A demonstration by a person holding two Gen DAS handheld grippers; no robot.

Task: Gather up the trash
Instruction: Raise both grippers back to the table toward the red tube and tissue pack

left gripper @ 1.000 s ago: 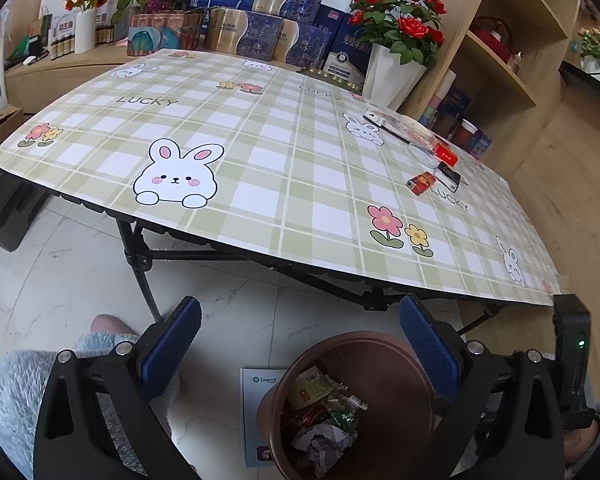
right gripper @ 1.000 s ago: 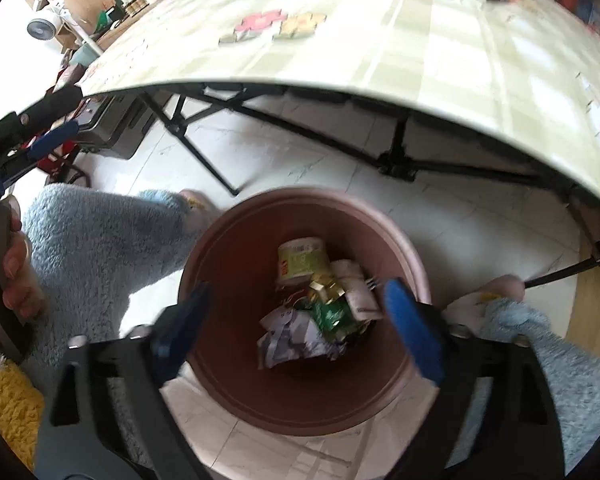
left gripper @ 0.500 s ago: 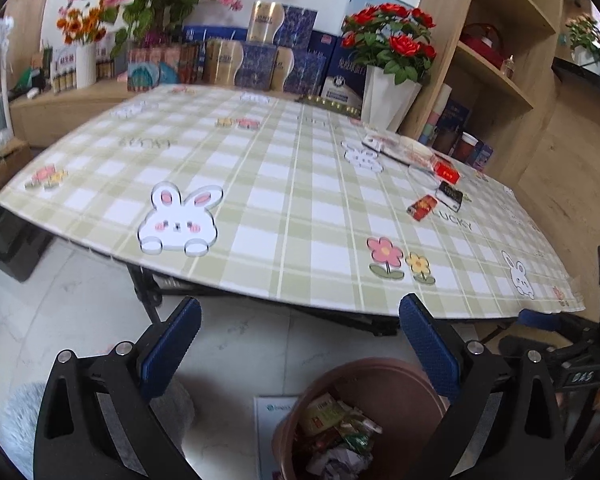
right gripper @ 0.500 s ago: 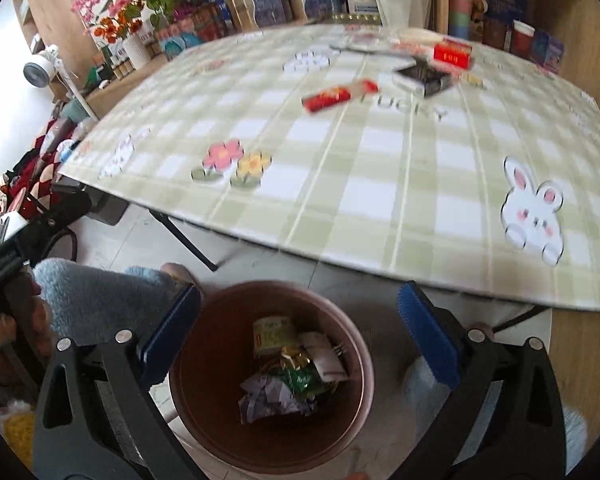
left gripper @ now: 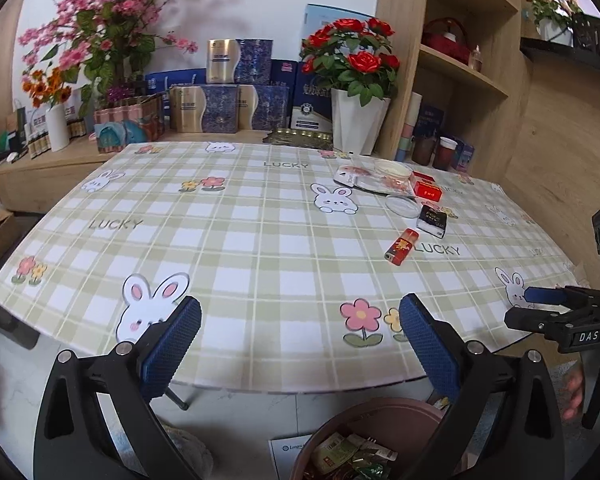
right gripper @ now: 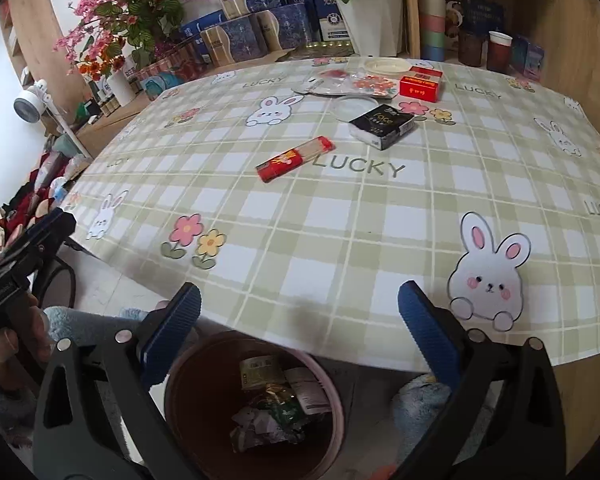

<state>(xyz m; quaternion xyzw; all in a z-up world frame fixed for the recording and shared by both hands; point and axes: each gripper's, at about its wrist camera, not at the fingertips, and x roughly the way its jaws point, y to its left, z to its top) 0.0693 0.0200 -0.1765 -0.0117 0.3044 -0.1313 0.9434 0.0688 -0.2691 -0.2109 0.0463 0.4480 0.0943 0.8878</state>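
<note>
Claws: our left gripper and right gripper both hang empty at the table's near edge, jaws spread wide.
Trash left: the red wrapper lies nearest on the tablecloth; the black packet, clear lid and red box sit farther back, on the right.
Bin: the brown bin stands on the floor under the near edge, already holding crumpled scraps.
Step in hand: we judge the reach for the wrapper comes next; we would straddle its narrow width and close low against the cloth.
Surface: smooth checked cloth, so a flat wrapper may slide.
Room: flower pots and boxes along the far side, wooden shelves on the right.
</note>
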